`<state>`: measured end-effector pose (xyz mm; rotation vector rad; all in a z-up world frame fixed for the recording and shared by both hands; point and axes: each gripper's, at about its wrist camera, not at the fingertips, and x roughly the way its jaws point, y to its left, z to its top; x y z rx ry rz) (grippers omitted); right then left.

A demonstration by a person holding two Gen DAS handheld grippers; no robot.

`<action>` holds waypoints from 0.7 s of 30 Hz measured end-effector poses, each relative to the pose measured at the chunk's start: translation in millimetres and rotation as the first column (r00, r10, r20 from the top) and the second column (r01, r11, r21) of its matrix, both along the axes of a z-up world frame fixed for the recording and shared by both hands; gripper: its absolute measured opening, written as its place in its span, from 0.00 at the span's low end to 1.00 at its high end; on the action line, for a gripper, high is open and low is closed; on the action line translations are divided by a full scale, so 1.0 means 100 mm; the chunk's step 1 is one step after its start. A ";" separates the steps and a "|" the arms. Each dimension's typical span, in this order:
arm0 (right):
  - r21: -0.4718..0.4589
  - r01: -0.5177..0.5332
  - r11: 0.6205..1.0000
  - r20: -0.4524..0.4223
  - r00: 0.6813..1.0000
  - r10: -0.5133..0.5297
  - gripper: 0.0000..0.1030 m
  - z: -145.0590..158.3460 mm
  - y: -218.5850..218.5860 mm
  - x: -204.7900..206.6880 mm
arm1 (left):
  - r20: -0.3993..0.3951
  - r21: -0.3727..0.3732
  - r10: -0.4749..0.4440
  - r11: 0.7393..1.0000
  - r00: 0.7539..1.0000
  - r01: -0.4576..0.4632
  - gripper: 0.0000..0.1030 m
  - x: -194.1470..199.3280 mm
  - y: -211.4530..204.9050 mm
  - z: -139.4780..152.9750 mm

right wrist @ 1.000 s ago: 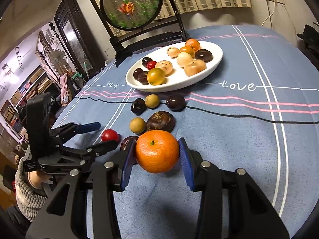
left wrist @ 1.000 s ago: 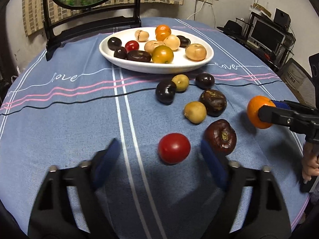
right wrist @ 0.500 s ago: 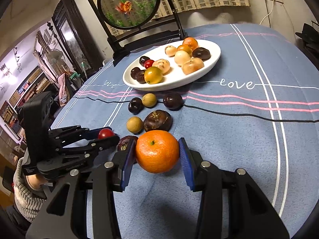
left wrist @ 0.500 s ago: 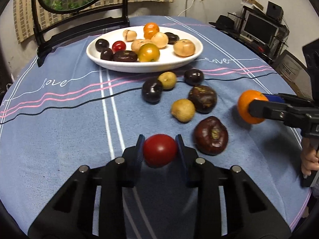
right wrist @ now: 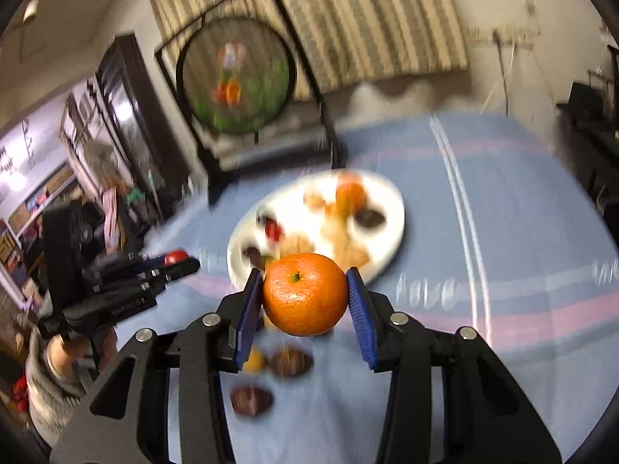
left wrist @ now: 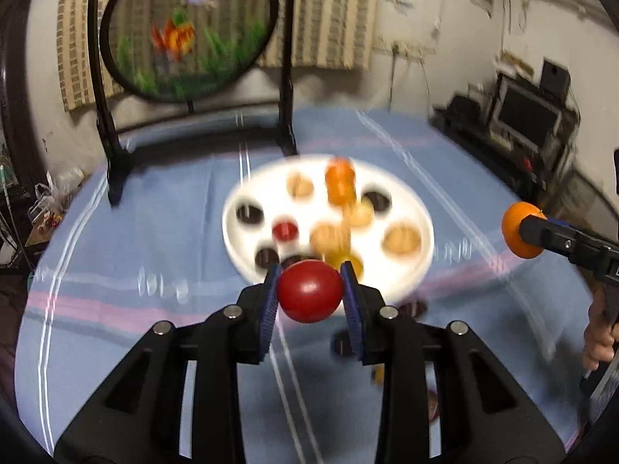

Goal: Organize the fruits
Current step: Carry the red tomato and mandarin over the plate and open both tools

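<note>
My left gripper (left wrist: 310, 297) is shut on a red tomato (left wrist: 309, 292) and holds it in the air in front of the white plate (left wrist: 419, 245), which carries several blurred fruits. My right gripper (right wrist: 305, 301) is shut on an orange (right wrist: 305, 299), also lifted, in front of the same plate (right wrist: 390, 239). The orange (left wrist: 520, 234) shows at the right of the left wrist view; the tomato (right wrist: 175, 257) shows at the left of the right wrist view. Both views are motion-blurred.
Loose dark and yellow fruits (right wrist: 290, 361) lie on the blue striped tablecloth (left wrist: 116, 309) below the grippers. A black stand with a round fish screen (left wrist: 185, 34) stands behind the plate. Shelves and electronics (left wrist: 530, 112) lie beyond the table's right edge.
The left gripper closed on the tomato and lifted it off the cloth. Both grippers have risen and moved toward the plate; the right one kept hold of the orange.
</note>
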<state>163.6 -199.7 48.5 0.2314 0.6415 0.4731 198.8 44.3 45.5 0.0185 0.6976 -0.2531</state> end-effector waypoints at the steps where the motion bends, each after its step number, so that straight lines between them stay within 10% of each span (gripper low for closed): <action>1: 0.018 0.003 1.000 0.019 1.000 -0.003 0.43 0.11 0.03 0.11 | 0.008 -0.019 0.010 1.000 1.000 -0.009 0.31 0.14 -0.01 0.08; 17: -0.076 -0.062 0.995 -0.158 0.986 0.049 0.44 -0.61 0.64 1.06 | -0.152 -0.085 0.038 0.995 0.988 -0.051 0.33 1.46 -0.14 -0.56; 19: -0.111 -0.043 0.993 -0.171 0.985 0.023 0.66 -0.64 0.65 1.08 | -0.155 -0.109 0.045 0.992 0.987 -0.062 0.78 1.48 -0.10 -0.60; 21: -0.106 -0.014 0.994 -0.118 0.993 0.002 0.69 -0.55 0.61 1.01 | -0.140 -0.132 0.063 0.988 0.988 -0.081 0.82 1.45 -0.05 -0.57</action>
